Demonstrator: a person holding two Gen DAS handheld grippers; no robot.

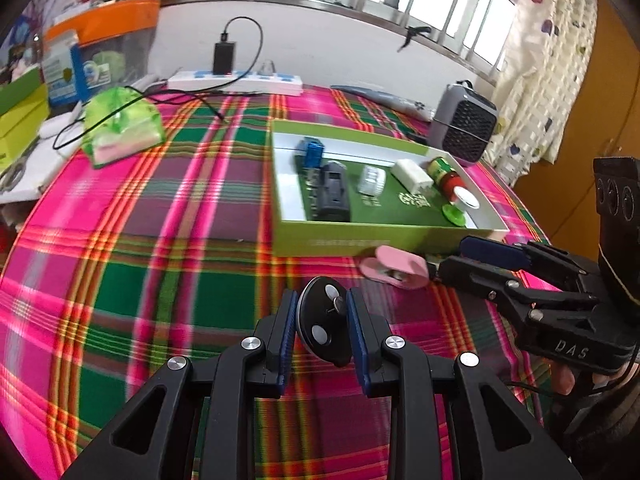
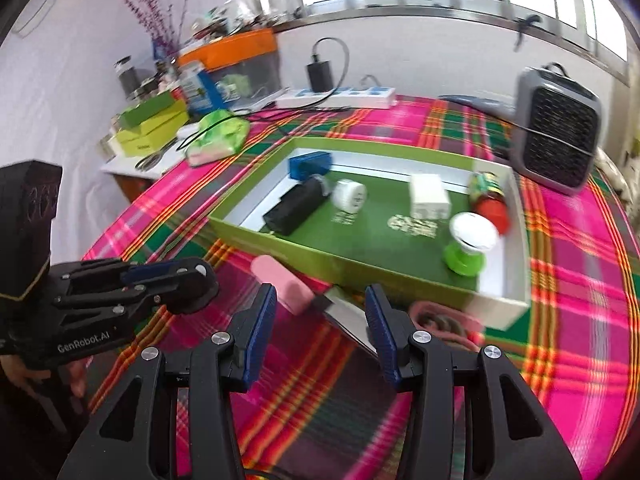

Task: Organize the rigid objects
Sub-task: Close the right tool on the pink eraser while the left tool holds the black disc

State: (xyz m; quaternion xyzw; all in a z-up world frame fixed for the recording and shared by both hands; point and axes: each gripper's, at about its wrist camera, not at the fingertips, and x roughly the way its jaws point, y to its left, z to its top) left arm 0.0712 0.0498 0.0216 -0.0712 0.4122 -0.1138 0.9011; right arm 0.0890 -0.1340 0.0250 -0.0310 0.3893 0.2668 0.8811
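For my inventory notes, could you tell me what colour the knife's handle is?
Pink. The knife handle lies on the cloth in front of the green box, clearest in the right wrist view.

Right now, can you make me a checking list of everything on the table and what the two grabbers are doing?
Surface: plaid tablecloth, pink, green and orange.
Job's things: green tray holds a blue box, black block, white adapter, red-capped jar and green-based cup. A pink clip lies on the cloth just outside the tray.
Clutter: green tissue pack, small grey heater, boxes on a side table.
Grippers: left gripper is shut on a black disc; right gripper is open, nothing between its pads.
Cables: black cable from a charger on the white power strip.
Surroundings: windows, patterned curtain.
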